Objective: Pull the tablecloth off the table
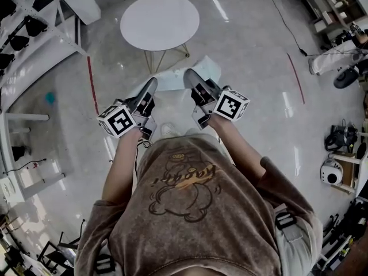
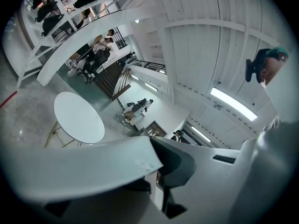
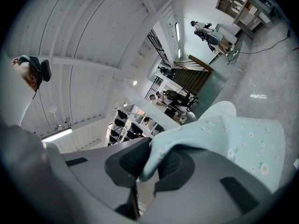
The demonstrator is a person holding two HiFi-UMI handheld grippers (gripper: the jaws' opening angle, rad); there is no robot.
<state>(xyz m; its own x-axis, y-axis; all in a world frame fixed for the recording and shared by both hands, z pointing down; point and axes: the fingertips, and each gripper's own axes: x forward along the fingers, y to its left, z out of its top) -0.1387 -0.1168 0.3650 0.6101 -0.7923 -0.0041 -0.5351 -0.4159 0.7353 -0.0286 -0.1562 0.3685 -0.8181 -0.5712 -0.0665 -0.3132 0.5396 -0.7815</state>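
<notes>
The pale blue tablecloth (image 1: 172,77) hangs stretched between my two grippers, away from the table. The round white table (image 1: 160,22) stands bare on thin legs just beyond it. My left gripper (image 1: 150,86) is shut on the cloth's left edge. In the left gripper view the tablecloth (image 2: 79,168) runs flat out of the left gripper (image 2: 152,171), with the table (image 2: 78,118) behind. My right gripper (image 1: 190,77) is shut on the right edge. In the right gripper view a fold of the flowered tablecloth (image 3: 233,139) is pinched in the right gripper (image 3: 148,164).
White shelving with dark items (image 1: 23,22) lines the left side. Red tape lines (image 1: 91,82) mark the shiny floor. A cable (image 1: 284,19) runs across the floor at the right. Machines and racks (image 1: 339,154) crowd the right edge.
</notes>
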